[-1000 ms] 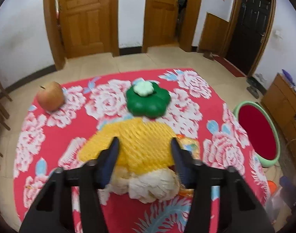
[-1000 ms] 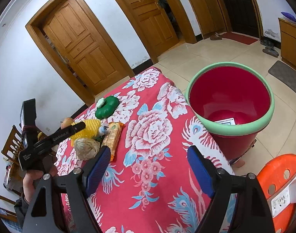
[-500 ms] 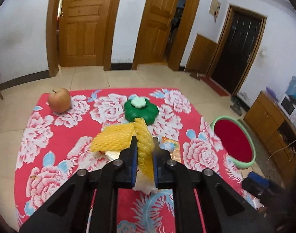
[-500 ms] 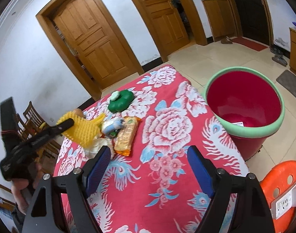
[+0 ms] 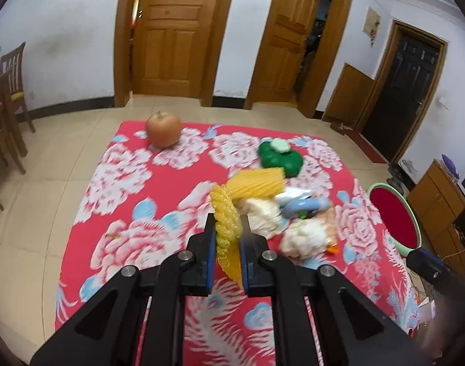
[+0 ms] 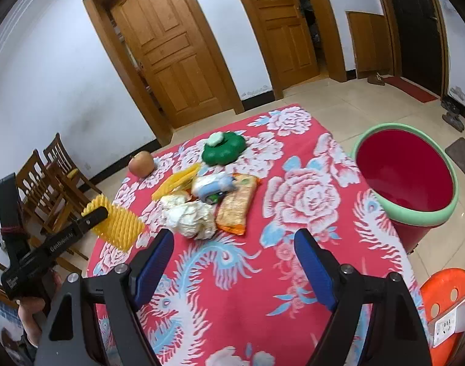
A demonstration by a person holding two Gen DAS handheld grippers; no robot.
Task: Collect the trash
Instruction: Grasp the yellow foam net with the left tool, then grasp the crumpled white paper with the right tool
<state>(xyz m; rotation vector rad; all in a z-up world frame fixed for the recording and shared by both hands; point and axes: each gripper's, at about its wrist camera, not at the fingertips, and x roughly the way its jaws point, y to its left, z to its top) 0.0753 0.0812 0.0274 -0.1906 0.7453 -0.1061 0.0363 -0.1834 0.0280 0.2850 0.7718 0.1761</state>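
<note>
White lettering reading "GenRobot.AI" runs along the black arm of the left gripper [image 6: 93, 215], seen from the right wrist camera. A smaller white mark near its handle (blurred) cannot be read.

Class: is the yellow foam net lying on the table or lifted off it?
Lifted. The left gripper is shut on the yellow foam net, which hangs clear of the table.

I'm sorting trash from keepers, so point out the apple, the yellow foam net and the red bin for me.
apple [image 5: 163, 129], left wrist view, middle of its skin.
yellow foam net [image 6: 118, 224], right wrist view, its hanging mesh face.
red bin [image 6: 421, 213], right wrist view, its green rim at the near side.
</note>
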